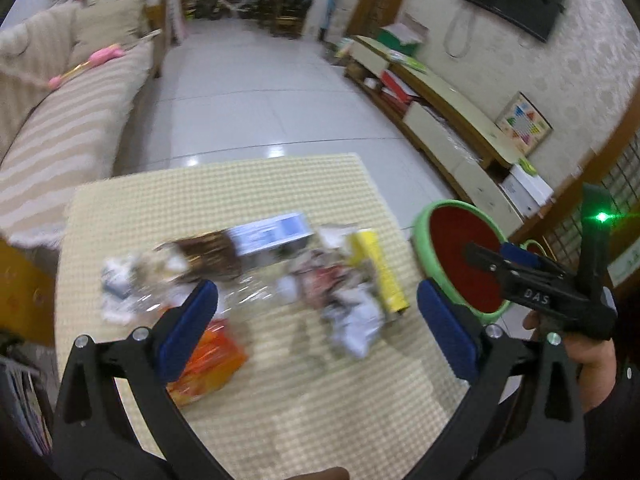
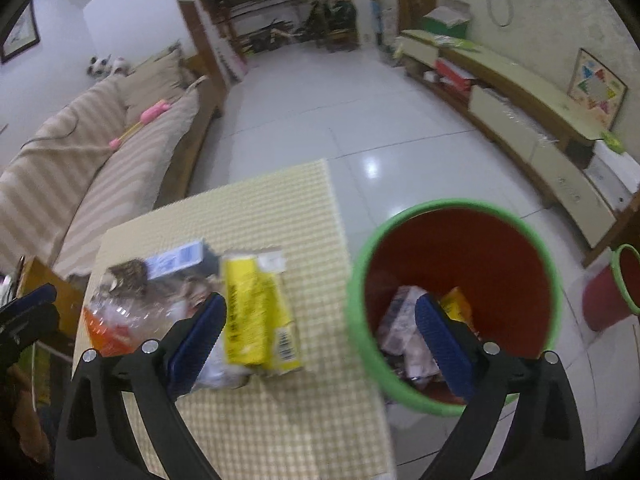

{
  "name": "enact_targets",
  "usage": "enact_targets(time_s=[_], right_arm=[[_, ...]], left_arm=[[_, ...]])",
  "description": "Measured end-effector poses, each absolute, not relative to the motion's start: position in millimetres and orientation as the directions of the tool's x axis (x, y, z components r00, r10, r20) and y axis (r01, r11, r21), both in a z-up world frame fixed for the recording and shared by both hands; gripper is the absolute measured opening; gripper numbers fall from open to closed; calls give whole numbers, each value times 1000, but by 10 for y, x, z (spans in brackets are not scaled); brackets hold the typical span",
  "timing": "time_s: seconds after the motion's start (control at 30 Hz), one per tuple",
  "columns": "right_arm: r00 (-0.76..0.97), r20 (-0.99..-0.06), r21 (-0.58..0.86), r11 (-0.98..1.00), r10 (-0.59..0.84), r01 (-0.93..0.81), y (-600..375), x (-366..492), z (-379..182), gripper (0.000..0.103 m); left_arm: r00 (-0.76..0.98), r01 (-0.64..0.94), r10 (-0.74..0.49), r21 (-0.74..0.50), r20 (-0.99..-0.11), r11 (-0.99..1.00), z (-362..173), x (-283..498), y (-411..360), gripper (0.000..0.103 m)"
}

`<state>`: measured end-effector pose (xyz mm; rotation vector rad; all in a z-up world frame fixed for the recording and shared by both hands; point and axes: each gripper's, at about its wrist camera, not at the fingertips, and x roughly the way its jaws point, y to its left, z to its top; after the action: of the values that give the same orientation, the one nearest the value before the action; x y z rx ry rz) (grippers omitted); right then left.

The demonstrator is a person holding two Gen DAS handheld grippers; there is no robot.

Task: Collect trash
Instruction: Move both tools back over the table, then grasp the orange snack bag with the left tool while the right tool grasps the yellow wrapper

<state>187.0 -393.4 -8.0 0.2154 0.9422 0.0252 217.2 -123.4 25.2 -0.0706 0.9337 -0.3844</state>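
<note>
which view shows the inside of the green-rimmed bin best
The right wrist view: it looks straight down into the bin, showing the trash at its bottom. The left wrist view shows only its tilted rim and red inner wall, partly hidden by the right gripper.

Dim, cool indoor light, with bright glare patches on the glossy floor tiles [image 2: 371, 168]. Heavily motion-blurred across the trash pile [image 1: 256, 276] and tabletop, sharper on the near blue pads [image 1: 188, 332]. Strongly fisheye-bent at the edges, black vignette in every corner.
</note>
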Motion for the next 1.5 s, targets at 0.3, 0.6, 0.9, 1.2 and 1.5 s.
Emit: enact_targets(time_s=[0.3,0.6,0.9,1.2,1.5], right_arm=[[551,-824,159,987,133,0,-3514,1872,-280,92],[523,-843,125,991,129,-43,-3235,1999,-441,90],[481,-870,107,994,107,-28,-3208,2236,-683,85],[409,-900,165,986,149,5,-3323,2385,-940,60],[368,-906,210,977,206,-30,-3232,2419,-1041,39]], left_arm=[[546,117,-285,-265,-788,957,-54,1995,-368,98],[491,94,-279,-269,-825,959,-464,1959,-108,98],[439,201,-196,-116,-877,973,-864,2013,-352,98],[419,173,-192,-130,-887,976,-1074,2096,-335,98],[397,152,-206,-157,-894,976,-1221,2131,-320,81]])
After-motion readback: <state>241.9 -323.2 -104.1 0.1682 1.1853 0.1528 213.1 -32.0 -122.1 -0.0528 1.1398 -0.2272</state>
